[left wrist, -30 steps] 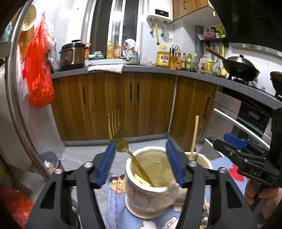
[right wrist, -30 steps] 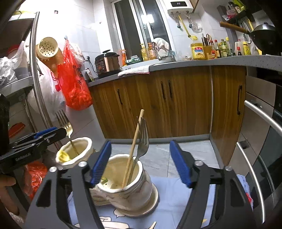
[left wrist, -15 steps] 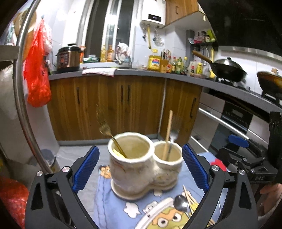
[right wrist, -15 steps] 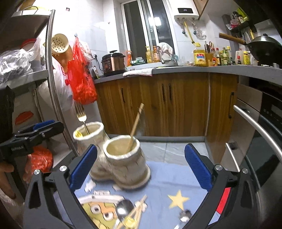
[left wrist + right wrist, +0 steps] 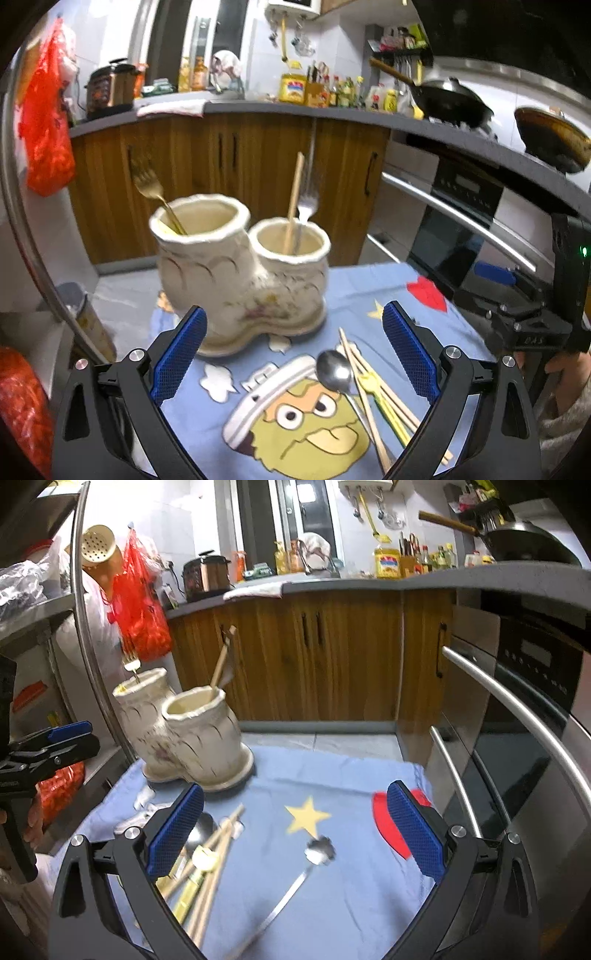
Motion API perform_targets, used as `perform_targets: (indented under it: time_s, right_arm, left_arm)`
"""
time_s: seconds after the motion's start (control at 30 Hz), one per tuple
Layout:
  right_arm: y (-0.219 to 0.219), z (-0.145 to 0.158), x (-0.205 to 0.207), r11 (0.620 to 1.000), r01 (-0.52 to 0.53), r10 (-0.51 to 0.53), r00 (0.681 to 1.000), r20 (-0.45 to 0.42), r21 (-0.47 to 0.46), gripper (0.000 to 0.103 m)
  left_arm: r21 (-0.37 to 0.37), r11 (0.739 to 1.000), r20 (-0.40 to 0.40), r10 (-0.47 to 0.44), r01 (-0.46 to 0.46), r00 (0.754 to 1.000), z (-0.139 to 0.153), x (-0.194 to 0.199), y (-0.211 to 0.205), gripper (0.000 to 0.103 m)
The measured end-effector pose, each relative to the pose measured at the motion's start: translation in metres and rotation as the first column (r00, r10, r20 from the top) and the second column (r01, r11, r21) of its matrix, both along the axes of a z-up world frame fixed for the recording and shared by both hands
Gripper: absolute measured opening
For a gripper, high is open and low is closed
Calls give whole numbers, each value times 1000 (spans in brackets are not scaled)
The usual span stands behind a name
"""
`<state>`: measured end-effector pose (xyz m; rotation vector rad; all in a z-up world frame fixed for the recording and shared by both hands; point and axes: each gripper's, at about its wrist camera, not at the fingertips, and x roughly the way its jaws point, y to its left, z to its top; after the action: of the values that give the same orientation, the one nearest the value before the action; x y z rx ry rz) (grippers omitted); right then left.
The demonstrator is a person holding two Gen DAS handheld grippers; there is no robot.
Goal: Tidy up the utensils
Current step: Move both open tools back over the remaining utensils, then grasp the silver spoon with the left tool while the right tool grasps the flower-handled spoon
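Both grippers spread wide, nothing in either. My right gripper (image 5: pixel 291 827) is nearer the lone silver utensil (image 5: pixel 295 878) on the cloth (image 5: pixel 351 775): head just ahead, handle running back toward me, left-slanted. Spoon or fork, too blurry. Left gripper (image 5: pixel 291 350) faces the chopstick pile (image 5: pixel 373 384). Holder (image 5: pixel 195 734) sits far-left.

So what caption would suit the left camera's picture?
Open left gripper hovering over loose chopsticks and a spoon, before a two-cup ceramic holder.
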<state>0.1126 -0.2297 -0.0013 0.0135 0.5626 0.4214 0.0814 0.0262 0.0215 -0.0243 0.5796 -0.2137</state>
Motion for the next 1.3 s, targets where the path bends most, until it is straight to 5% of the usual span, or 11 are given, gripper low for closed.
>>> perform_targets:
  time_s: [0.43, 0.8, 1.3]
  right_arm:
    - [-18, -35, 10, 1000, 8, -9, 993, -119, -15, 98]
    - [-7, -65, 13, 987, 6, -36, 982, -184, -159, 96]
    - [13, -76, 45, 996, -11, -15, 959, -284, -91, 37]
  left_arm:
    - [36, 998, -107, -56, 61, 993, -40, 4, -32, 95]
    - [22, 995, -193, -88, 93, 977, -70, 10, -41, 95]
    - [-1, 996, -220, -82, 84, 972, -77, 11, -34, 95]
